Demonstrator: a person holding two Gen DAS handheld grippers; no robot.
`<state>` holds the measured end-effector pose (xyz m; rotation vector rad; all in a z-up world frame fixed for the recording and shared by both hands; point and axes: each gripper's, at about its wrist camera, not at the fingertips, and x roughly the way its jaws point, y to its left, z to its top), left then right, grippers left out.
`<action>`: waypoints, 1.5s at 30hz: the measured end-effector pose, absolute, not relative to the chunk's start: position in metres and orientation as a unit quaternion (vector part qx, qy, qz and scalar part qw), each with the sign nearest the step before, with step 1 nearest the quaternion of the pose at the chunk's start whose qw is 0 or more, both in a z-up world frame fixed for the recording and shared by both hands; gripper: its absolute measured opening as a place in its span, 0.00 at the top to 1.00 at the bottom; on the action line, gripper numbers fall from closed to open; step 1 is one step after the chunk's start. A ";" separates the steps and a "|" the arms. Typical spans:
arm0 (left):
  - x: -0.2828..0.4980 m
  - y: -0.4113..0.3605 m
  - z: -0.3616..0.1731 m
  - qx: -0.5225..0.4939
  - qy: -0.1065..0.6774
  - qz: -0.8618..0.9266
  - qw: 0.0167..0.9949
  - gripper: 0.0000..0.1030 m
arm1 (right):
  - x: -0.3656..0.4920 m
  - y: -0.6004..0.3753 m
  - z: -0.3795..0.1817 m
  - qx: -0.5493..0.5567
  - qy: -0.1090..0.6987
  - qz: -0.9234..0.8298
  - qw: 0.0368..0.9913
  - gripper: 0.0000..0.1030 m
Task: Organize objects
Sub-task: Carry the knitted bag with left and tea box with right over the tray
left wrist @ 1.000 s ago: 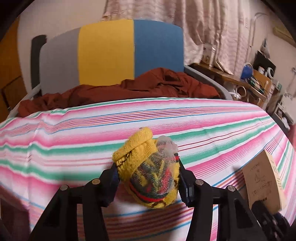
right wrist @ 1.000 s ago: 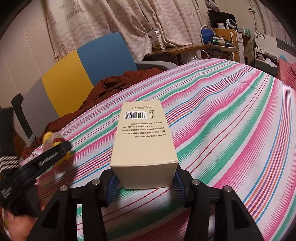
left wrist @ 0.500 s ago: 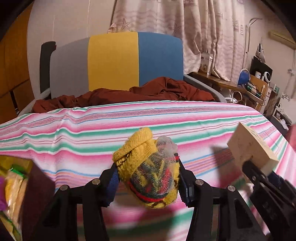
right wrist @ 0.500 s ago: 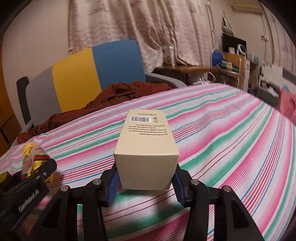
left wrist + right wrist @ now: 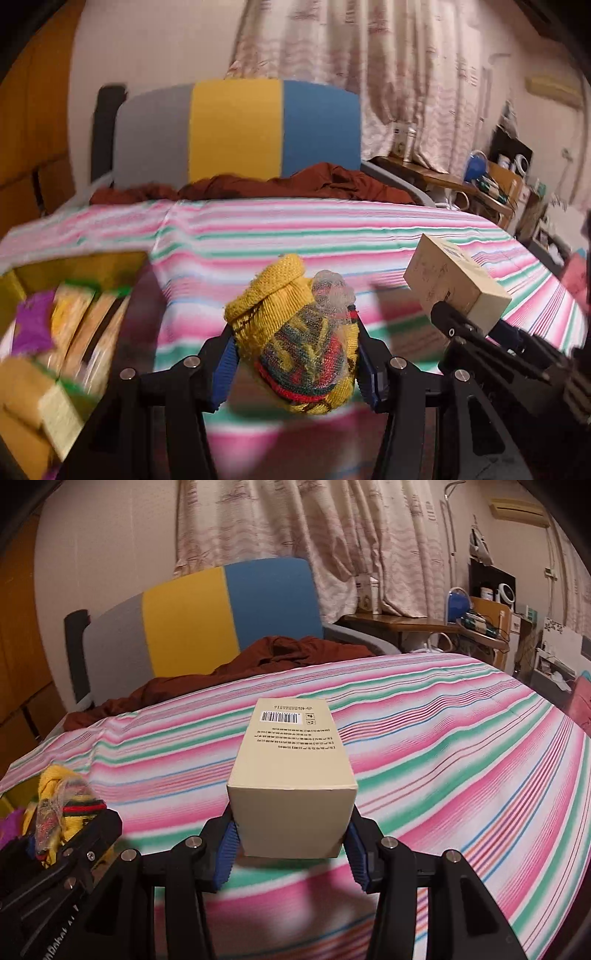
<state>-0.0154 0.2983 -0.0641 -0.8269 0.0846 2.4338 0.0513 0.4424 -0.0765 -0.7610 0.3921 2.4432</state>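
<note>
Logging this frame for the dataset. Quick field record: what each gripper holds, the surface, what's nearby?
left gripper: jaws shut on yellow knit bundle, partly in clear wrap
right gripper: jaws shut on cream box, barcode face up
surface: striped cloth
near left: yellow bin with packets, blurred
behind: tricolour chair, brown garment

I've lifted both loads off the striped cloth (image 5: 443, 746) and pulled back. On my left a yellow bin of packets (image 5: 55, 332) has come into view, and the cream box (image 5: 456, 286) now sits higher, closer beside the sock bundle (image 5: 299, 339).
</note>
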 end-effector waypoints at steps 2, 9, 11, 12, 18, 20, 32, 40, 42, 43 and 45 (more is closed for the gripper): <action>-0.014 0.285 -0.065 -0.326 0.009 0.903 0.281 0.46 | 0.053 0.432 -0.078 -0.284 0.138 0.910 0.268 0.51; 0.021 0.255 -0.038 -0.309 -0.009 0.893 0.327 0.48 | 0.053 0.410 -0.083 -0.295 0.124 0.913 0.253 0.51; 0.028 0.249 -0.029 -0.296 -0.005 0.895 0.334 0.48 | 0.053 0.407 -0.082 -0.295 0.123 0.914 0.249 0.51; 0.032 0.245 -0.024 -0.288 -0.001 0.896 0.338 0.48 | 0.054 0.406 -0.082 -0.294 0.122 0.916 0.246 0.51; 0.032 0.214 -0.015 -0.288 -0.001 0.900 0.327 0.46 | 0.060 0.397 -0.085 -0.298 0.133 0.917 0.228 0.51; 0.026 0.201 -0.014 -0.296 -0.006 0.902 0.314 0.46 | 0.064 0.392 -0.085 -0.298 0.142 0.919 0.216 0.51; -0.044 0.098 -0.009 -0.329 -0.078 0.919 0.201 0.46 | 0.074 0.346 -0.045 -0.270 0.148 0.940 0.148 0.51; -0.102 0.044 -0.024 -0.369 -0.093 0.914 0.141 0.46 | 0.066 0.309 -0.016 -0.256 0.136 0.952 0.096 0.51; -0.113 0.036 -0.029 -0.379 -0.095 0.912 0.127 0.46 | 0.065 0.300 -0.011 -0.251 0.134 0.955 0.085 0.51; -0.118 0.034 -0.031 -0.385 -0.097 0.910 0.123 0.46 | 0.064 0.295 -0.008 -0.249 0.131 0.956 0.079 0.51; -0.127 0.030 -0.038 -0.400 -0.103 0.903 0.124 0.41 | 0.063 0.285 -0.004 -0.247 0.123 0.959 0.068 0.51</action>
